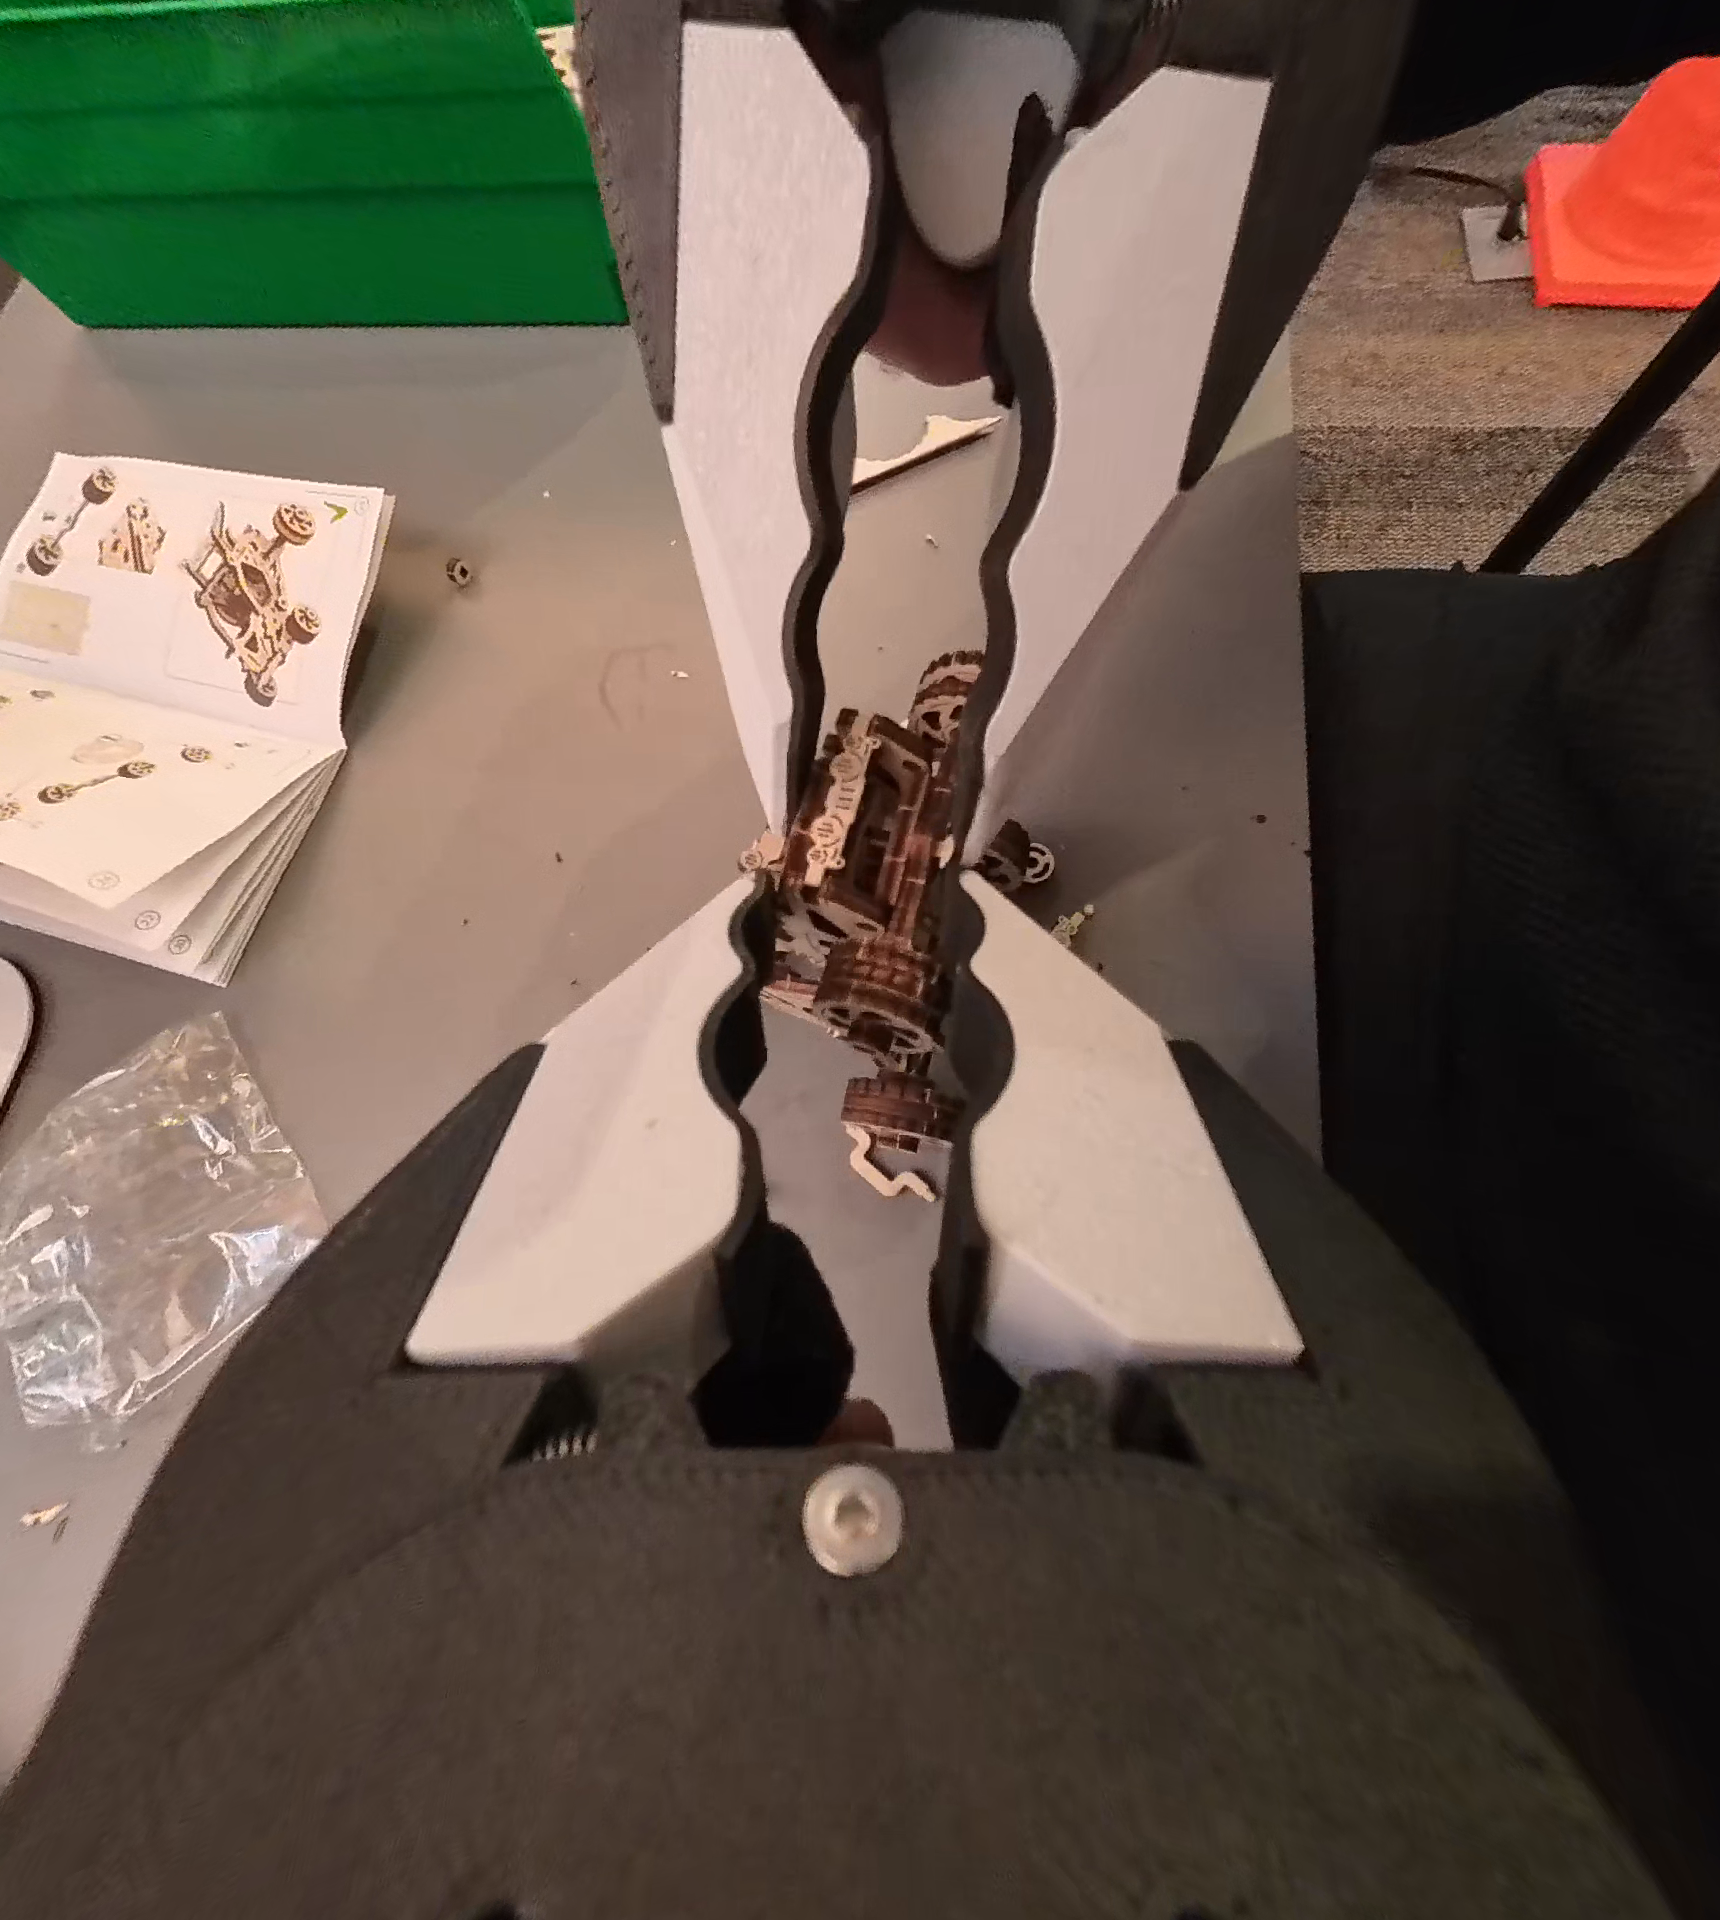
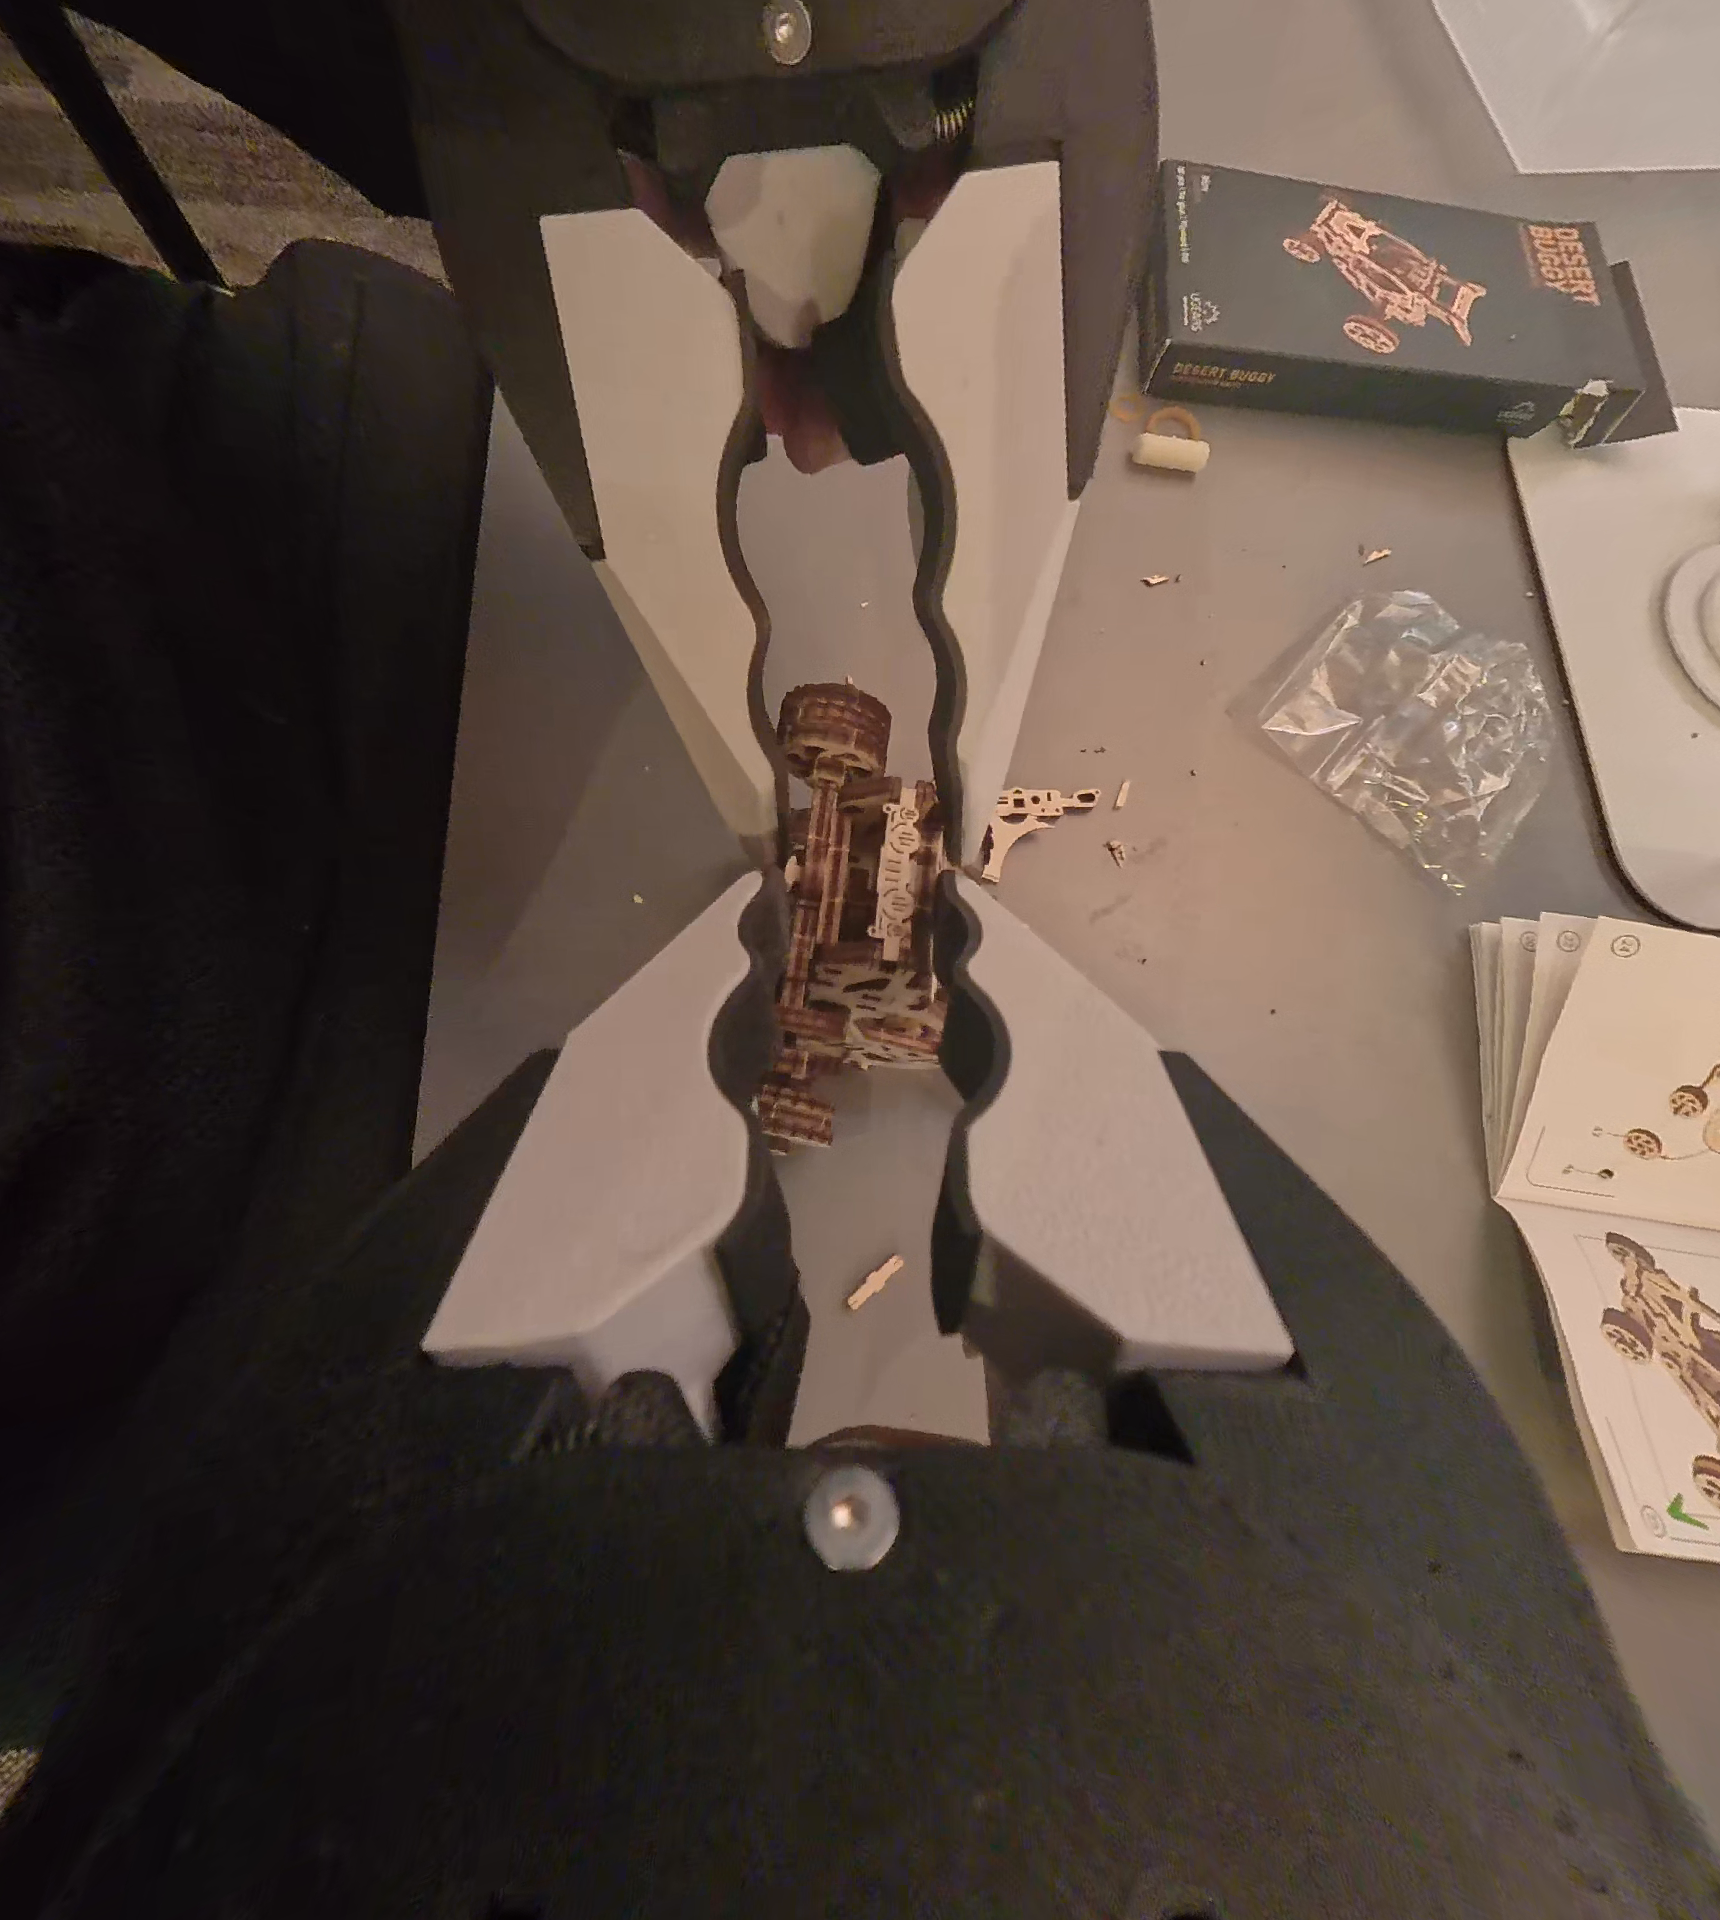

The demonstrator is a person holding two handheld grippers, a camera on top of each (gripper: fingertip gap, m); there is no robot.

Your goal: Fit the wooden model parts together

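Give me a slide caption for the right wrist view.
Two hand-held grippers meet tip to tip, clamping a wooden buggy model above the grey table.

The left gripper (image 1: 861,894) and the right gripper (image 2: 856,883) point at each other, tip to tip, so the four fingertips nearly meet in one place. Both have their jaws drawn close, with only a narrow gap between the wavy black pads (image 1: 731,1039), and each is clamped on the same small model
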